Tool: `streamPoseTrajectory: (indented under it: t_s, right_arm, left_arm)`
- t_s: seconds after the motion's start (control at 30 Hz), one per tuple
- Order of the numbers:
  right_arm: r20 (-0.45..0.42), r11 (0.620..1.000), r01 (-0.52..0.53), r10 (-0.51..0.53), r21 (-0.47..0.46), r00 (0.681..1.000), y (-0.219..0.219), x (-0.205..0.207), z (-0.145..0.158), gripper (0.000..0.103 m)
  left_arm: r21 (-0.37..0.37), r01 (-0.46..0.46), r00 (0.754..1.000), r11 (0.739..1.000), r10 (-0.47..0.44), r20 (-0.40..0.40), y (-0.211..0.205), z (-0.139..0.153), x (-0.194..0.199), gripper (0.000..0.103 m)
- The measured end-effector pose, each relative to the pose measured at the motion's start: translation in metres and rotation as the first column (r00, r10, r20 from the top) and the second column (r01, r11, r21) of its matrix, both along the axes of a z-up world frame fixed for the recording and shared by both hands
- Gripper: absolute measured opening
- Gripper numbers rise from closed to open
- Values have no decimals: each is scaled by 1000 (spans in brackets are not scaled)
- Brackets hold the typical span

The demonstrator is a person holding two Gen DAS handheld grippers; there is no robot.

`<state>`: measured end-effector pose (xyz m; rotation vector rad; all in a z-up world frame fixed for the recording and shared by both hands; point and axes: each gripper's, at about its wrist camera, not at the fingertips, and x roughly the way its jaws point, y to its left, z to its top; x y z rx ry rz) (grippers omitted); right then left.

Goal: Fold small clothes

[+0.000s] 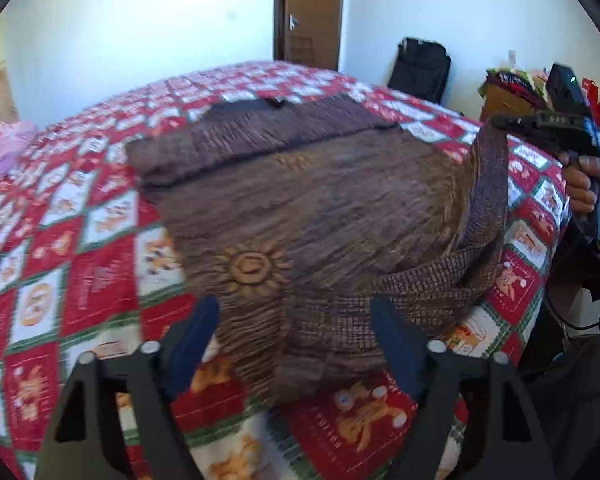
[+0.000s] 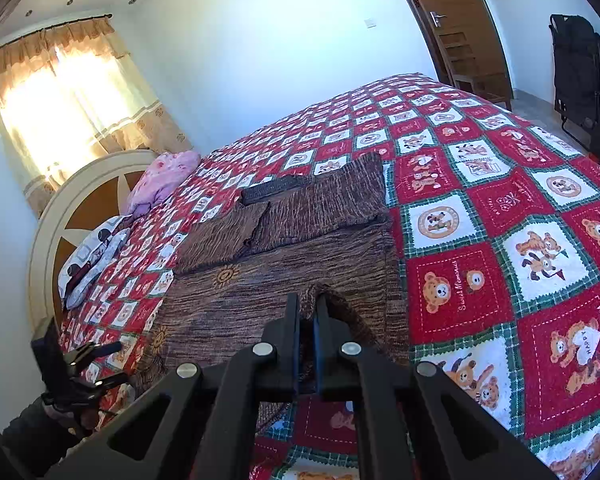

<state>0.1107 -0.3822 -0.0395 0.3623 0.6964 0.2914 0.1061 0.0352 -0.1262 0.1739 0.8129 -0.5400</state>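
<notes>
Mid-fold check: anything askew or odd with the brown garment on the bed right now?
Yes. The brown garment lies mostly flat, but one corner is pulled up into a twisted strip by the shut right gripper. The near hem bunches between the open left gripper fingers. No damage visible.

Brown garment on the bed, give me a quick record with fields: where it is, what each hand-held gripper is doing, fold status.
garment: brown garment, spread on checked bedspread
left hand-held gripper: open over the near hem, not gripping
right hand-held gripper: shut on a lifted corner of the garment
fold status: far edge folded over, near part unfolded
</notes>
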Motion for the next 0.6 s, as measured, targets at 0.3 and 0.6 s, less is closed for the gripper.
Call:
streamPoseTrajectory:
  t_s: [0.3, 0.6]
  right_arm:
    - [-23, 1000, 1, -1, 10, 1000, -3, 1, -9, 5]
    - [3, 999, 18, -18, 26, 1000, -6, 6, -1, 5]
  left_arm:
    - [11, 28, 989, 1000, -26, -147, -16, -26, 6, 12]
    - [-80, -87, 990, 993, 95, 101, 15, 38, 2, 11]
